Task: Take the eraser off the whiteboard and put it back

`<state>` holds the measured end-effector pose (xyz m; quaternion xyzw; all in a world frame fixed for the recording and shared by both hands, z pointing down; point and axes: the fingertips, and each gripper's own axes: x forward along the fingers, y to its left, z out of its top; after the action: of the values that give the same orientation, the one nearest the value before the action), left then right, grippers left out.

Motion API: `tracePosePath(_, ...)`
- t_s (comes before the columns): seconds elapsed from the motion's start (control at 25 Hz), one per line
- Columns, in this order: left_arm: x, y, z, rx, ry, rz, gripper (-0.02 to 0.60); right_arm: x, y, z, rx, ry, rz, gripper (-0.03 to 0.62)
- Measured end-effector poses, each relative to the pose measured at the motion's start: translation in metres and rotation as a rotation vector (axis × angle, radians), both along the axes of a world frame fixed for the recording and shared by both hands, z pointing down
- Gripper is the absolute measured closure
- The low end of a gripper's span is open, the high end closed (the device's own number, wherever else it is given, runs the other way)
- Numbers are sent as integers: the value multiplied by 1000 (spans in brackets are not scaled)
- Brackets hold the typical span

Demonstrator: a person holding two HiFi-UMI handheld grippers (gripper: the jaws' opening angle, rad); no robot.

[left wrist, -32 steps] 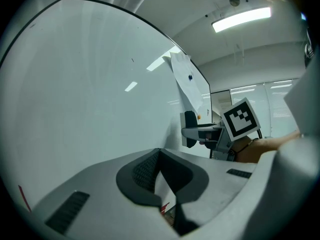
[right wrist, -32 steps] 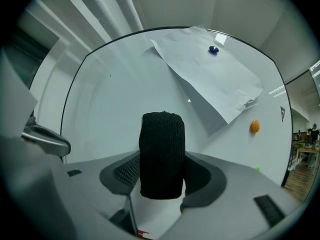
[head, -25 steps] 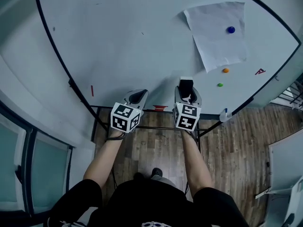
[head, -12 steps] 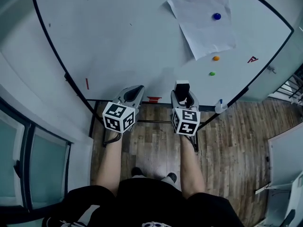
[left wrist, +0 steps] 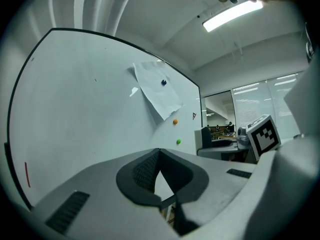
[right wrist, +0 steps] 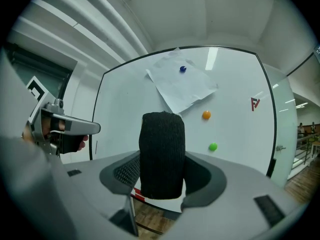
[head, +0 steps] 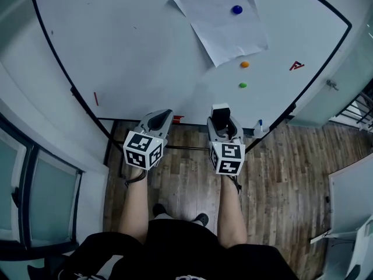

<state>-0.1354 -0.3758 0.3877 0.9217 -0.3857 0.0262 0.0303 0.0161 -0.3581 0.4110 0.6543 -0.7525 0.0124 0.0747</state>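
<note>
The whiteboard stands upright in front of me. My right gripper is shut on the eraser, a black felt block with a white back, held close in front of the board's lower edge. In the right gripper view the eraser stands upright between the jaws, in front of the whiteboard. My left gripper is level with it to the left, shut with nothing in it. In the left gripper view the left gripper has its pads meeting at the tip.
A sheet of paper hangs under a blue magnet. Orange and green magnets sit below it. A red marker sticks to the board's left. A small white bottle stands at the board's lower right corner. Wooden floor lies below.
Both grippers have drawn back a little from the board's face toward its lower edge, the eraser still held. The board has slid left in view.
</note>
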Motion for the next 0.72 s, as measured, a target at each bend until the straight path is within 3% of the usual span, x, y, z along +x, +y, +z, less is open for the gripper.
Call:
tracePosePath(0.12, 22, 11, 7, -31, 31, -15, 566, 24, 14, 11, -24, 4, -14, 341)
tracePosePath(0.32, 52, 29, 20, -52, 10, -17, 566, 56, 28, 30, -61, -3, -14, 341)
tracePosePath(0.72, 81, 48, 26, -60, 1, -18, 566, 81, 43, 35, -61, 0, -33, 341)
